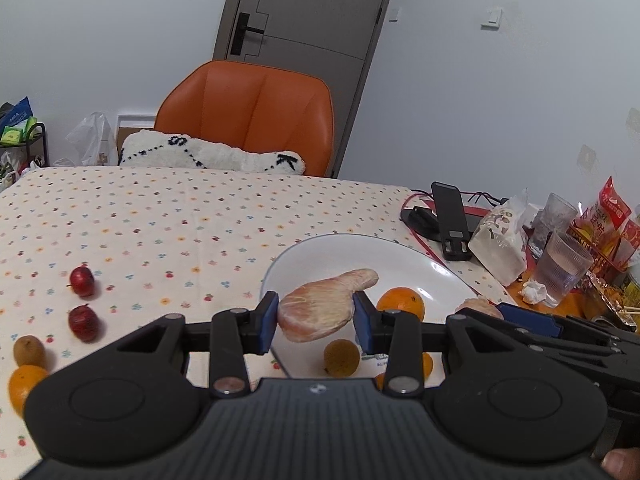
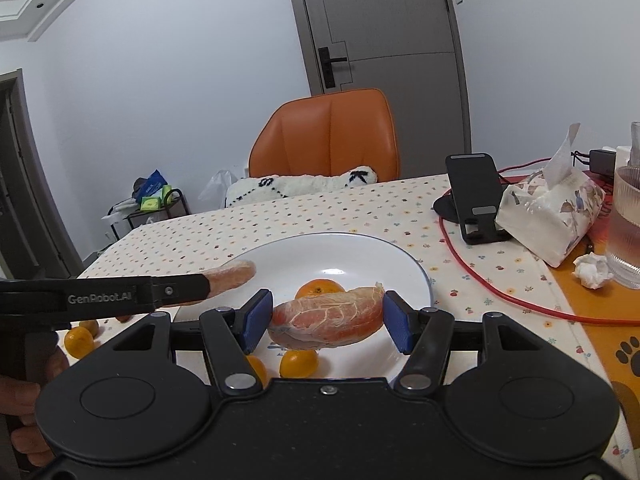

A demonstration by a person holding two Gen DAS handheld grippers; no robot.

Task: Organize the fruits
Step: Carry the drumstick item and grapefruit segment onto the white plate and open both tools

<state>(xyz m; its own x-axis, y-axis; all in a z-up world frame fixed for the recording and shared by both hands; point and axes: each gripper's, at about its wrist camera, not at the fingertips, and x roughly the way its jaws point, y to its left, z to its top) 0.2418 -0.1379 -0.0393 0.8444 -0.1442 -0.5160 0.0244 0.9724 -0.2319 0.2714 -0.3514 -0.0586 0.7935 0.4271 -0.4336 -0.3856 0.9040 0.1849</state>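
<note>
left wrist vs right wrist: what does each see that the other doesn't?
Left wrist only: two dark red small fruits and a brown kiwi on the dotted tablecloth.
Right wrist only: a long red cable and the paw-print orange mat.
Both: each claw, left and right, shut on a peeled pink pomelo segment over the white round plate, which holds an orange.

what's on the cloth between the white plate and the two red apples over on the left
Nothing: in the left wrist view the dotted tablecloth lies bare between the white plate and the two red apples.
</note>
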